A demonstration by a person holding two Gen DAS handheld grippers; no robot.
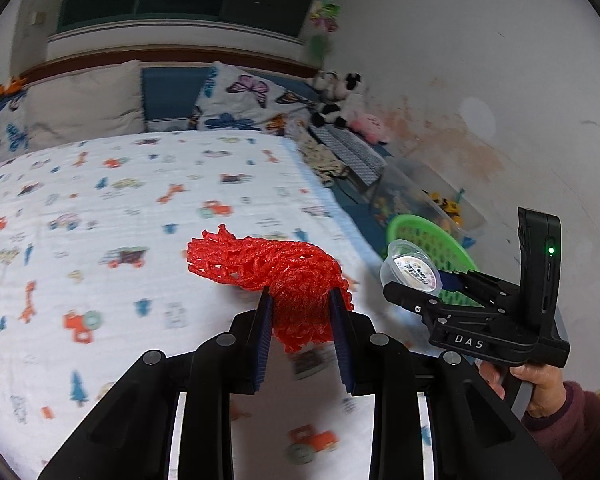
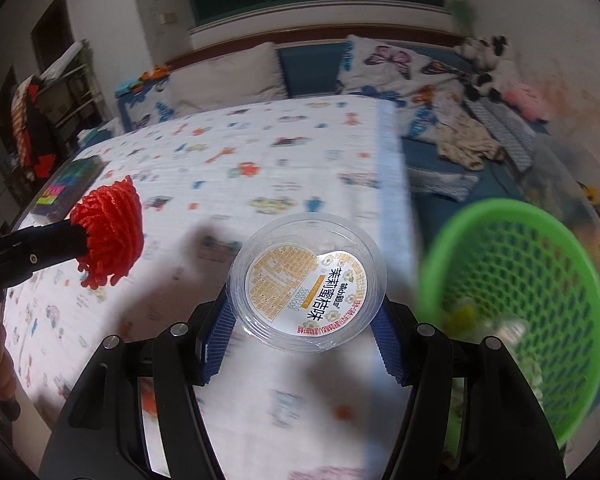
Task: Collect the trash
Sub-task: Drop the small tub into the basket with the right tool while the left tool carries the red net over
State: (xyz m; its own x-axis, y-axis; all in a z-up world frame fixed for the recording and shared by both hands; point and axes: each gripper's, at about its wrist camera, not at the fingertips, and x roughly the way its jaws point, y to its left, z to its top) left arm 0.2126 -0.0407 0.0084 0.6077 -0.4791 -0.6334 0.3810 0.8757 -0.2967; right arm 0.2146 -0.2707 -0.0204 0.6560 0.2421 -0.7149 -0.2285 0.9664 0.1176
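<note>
My left gripper (image 1: 300, 300) is shut on a crumpled red foam net (image 1: 284, 276), held above the patterned bedsheet (image 1: 120, 220). In the right wrist view the same red net (image 2: 112, 228) shows at the left, in the other gripper's black fingers. My right gripper (image 2: 306, 312) is shut on a clear plastic cup with a printed foil lid (image 2: 308, 284), its blue pads pressing the cup's sides. The same cup (image 1: 412, 268) appears at the right of the left wrist view. A green mesh basket (image 2: 512, 304) stands just right of the cup, beside the bed.
Pillows (image 1: 236, 96) and plush toys (image 1: 336, 96) lie at the bed's head. A clear bin of toys (image 1: 420, 204) sits by the stained wall behind the basket (image 1: 428, 240). A dark book (image 2: 70, 188) lies on the bed's left edge. A hand and sleeve (image 1: 552, 396) hold the right gripper.
</note>
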